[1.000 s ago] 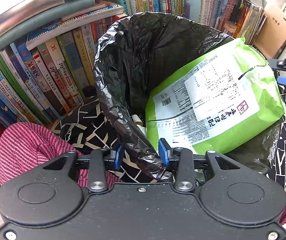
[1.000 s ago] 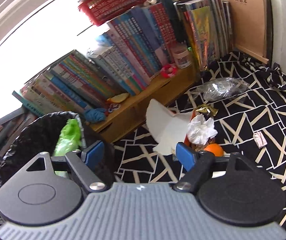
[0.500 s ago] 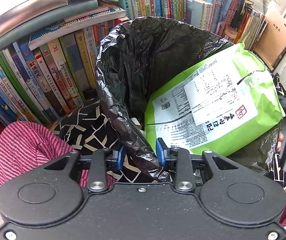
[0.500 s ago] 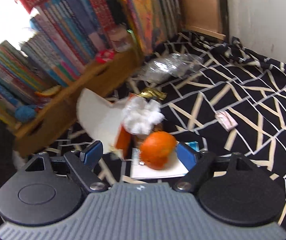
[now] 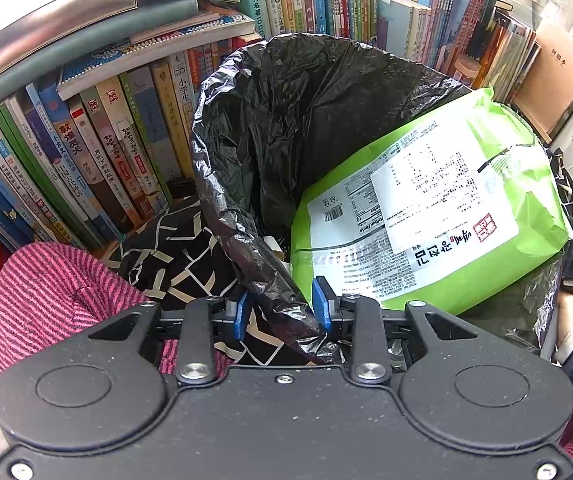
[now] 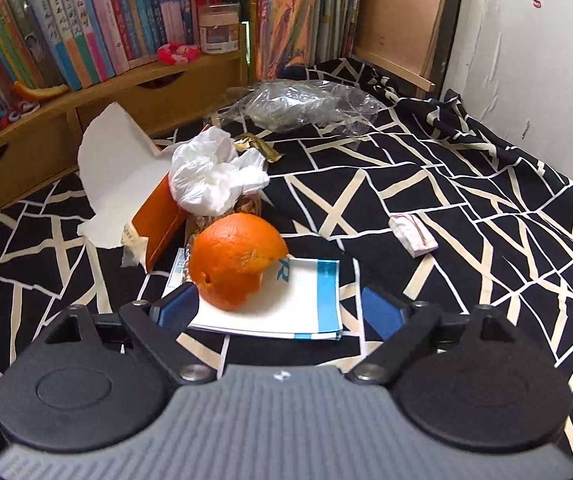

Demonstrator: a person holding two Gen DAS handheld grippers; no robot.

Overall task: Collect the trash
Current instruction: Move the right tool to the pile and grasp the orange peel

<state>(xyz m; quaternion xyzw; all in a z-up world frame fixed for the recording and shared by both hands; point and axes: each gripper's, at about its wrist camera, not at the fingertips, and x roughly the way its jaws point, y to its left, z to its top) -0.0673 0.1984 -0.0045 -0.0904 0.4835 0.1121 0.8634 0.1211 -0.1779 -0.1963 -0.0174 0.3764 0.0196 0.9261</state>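
Your left tongs [image 5: 281, 314] are pinched on the near rim of the black trash bag [image 5: 286, 128] — plastic bunched between the blue pads. A green package [image 5: 430, 216] leans inside the bag at 3 o'clock. Your right tongs [image 6: 280, 310] stand wide and are opening, gripping nothing; the orange peel [image 6: 236, 264] sits between the pads on a white-and-blue leaflet [image 6: 306, 308], not pressed. Crumpled tissue [image 6: 214, 176] at 11 o'clock of the peel, clear plastic wrap [image 6: 302, 106] at 12, small pink wrapper [image 6: 412, 234] at 3 — all on the patterned cloth [image 6: 466, 184].
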